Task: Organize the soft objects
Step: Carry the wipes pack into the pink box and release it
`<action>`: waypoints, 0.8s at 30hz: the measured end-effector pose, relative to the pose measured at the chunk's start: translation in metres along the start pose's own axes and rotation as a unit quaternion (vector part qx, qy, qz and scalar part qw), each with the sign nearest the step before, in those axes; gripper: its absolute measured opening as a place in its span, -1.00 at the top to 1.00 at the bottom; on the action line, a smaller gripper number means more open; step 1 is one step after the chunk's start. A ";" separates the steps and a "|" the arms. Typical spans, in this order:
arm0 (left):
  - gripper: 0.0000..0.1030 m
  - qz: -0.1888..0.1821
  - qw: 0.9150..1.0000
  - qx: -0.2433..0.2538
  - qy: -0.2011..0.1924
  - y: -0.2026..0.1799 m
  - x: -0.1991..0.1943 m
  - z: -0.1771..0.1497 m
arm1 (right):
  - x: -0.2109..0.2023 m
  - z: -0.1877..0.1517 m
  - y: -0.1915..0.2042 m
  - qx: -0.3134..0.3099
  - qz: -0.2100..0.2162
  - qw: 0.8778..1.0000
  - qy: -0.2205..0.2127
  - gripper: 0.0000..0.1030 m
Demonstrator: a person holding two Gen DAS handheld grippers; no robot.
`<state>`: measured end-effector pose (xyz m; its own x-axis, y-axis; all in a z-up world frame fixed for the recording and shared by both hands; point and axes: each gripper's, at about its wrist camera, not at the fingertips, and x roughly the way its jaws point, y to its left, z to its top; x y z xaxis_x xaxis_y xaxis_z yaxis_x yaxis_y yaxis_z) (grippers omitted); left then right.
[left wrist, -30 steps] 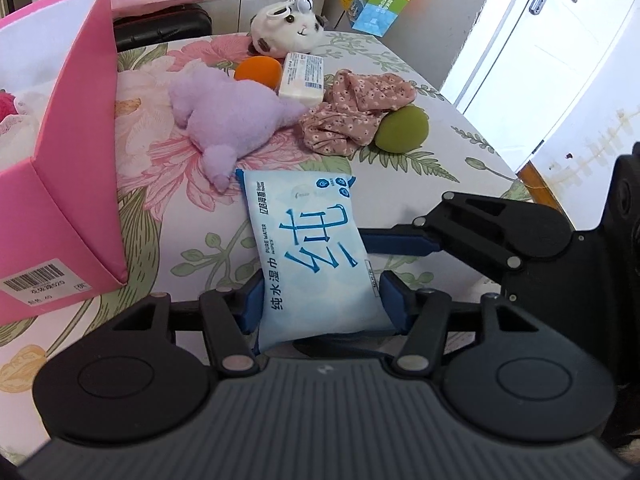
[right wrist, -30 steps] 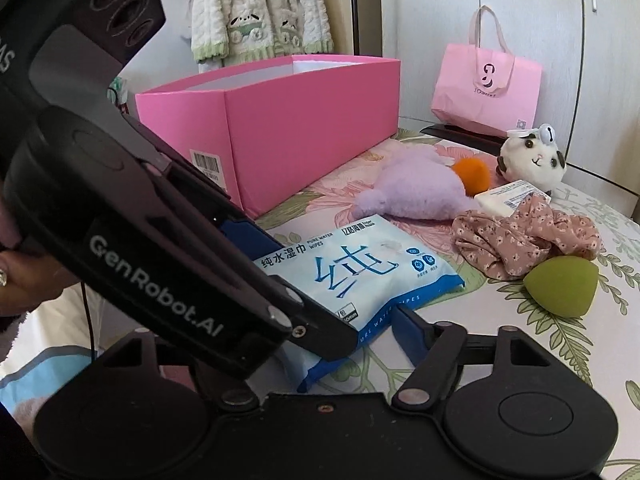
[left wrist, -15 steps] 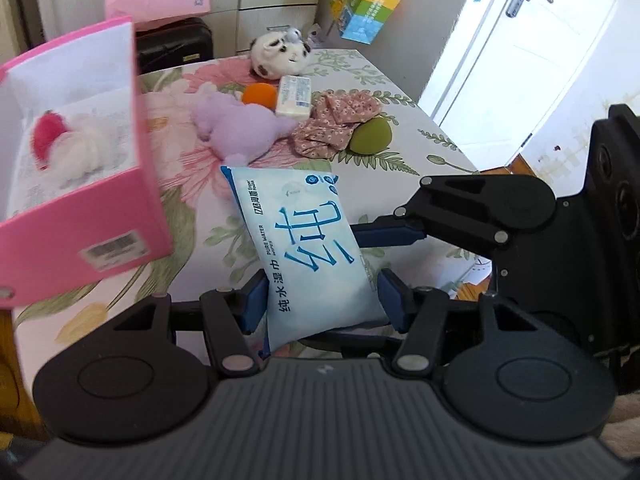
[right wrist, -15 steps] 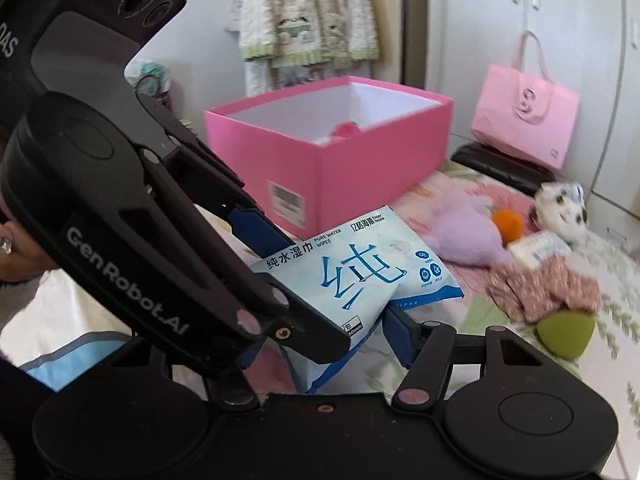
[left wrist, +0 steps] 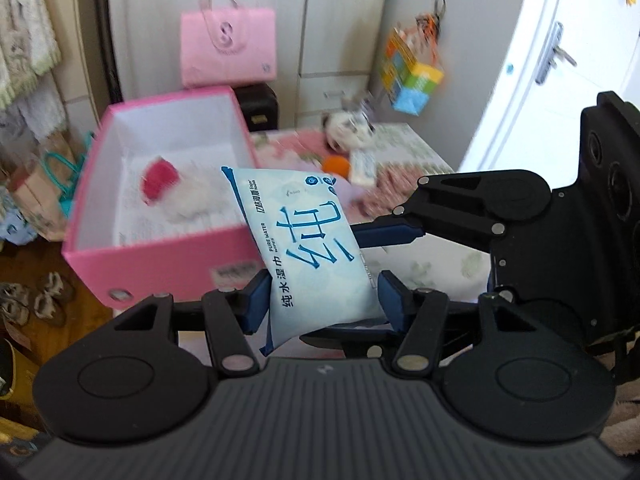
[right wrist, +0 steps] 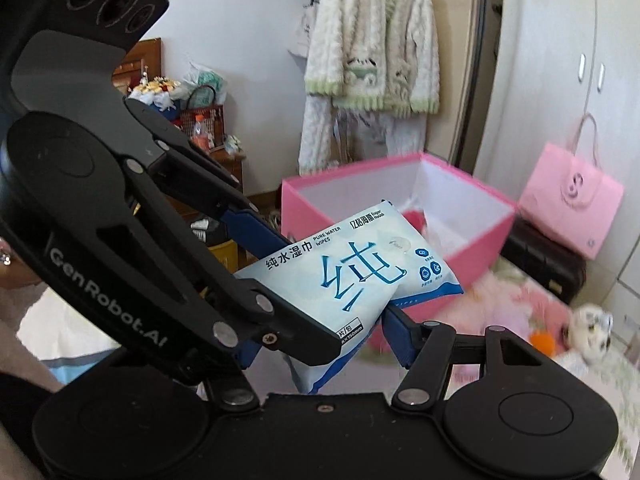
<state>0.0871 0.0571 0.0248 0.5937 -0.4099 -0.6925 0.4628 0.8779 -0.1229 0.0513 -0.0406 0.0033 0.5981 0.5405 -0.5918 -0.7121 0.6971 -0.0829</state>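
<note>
A pale blue pack of wet wipes (left wrist: 308,248) is held in the air, clamped from both sides. My left gripper (left wrist: 320,300) is shut on its near end, and my right gripper (right wrist: 320,340) is shut on it too, crossing in from the right. The pack (right wrist: 352,272) hangs just short of the open pink box (left wrist: 160,256), whose rim also shows in the right wrist view (right wrist: 400,164). A red-and-white plush (left wrist: 176,188) lies inside the box. A panda plush (left wrist: 348,132), an orange ball (left wrist: 336,165) and a floral cloth (left wrist: 400,184) lie on the flowered bed.
A pink paper bag (left wrist: 228,46) stands on a black case behind the box. A coloured cube (left wrist: 412,76) hangs on the wall by a white door (left wrist: 560,60). A knitted cardigan (right wrist: 372,60) hangs on the left wall. Shoes and bags sit on the floor at left.
Both grippers have lifted the wipes pack higher off the bed and carried it left toward the pink box. The box's inside now shows from above.
</note>
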 end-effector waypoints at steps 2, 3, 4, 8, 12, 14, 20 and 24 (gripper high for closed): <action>-0.08 0.007 1.000 0.001 -0.013 0.011 -0.003 0.007 | 0.006 0.010 -0.002 -0.007 -0.002 1.000 -0.011 -0.31; -0.08 0.008 1.000 -0.001 -0.019 0.016 -0.004 0.010 | 0.011 0.016 -0.003 -0.009 -0.002 1.000 -0.015 -0.31; -0.09 0.009 1.000 -0.006 -0.024 0.024 -0.005 0.013 | 0.015 0.022 -0.006 -0.007 -0.001 1.000 -0.017 -0.31; -0.09 0.022 0.998 -0.029 -0.046 0.048 -0.003 0.023 | 0.036 0.042 -0.020 0.011 0.014 0.999 -0.028 -0.31; -0.10 0.039 0.997 -0.046 -0.054 0.073 0.008 0.036 | 0.062 0.058 -0.035 0.013 0.035 0.999 -0.036 -0.31; -0.10 0.043 0.996 -0.060 -0.050 0.089 0.016 0.041 | 0.076 0.064 -0.043 0.011 0.045 0.998 -0.036 -0.31; -0.10 0.044 0.991 -0.123 -0.023 0.139 0.057 0.051 | 0.134 0.081 -0.074 0.030 0.087 0.996 -0.001 -0.31; -0.09 0.048 0.988 -0.149 -0.010 0.159 0.074 0.052 | 0.170 0.085 -0.090 0.070 0.113 0.990 0.035 -0.31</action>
<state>0.2392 0.1536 -0.0090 0.6404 -0.3233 -0.6967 0.1917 0.9456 -0.2627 0.2482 0.0290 -0.0218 0.3981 0.6605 -0.6366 -0.7642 0.6227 0.1680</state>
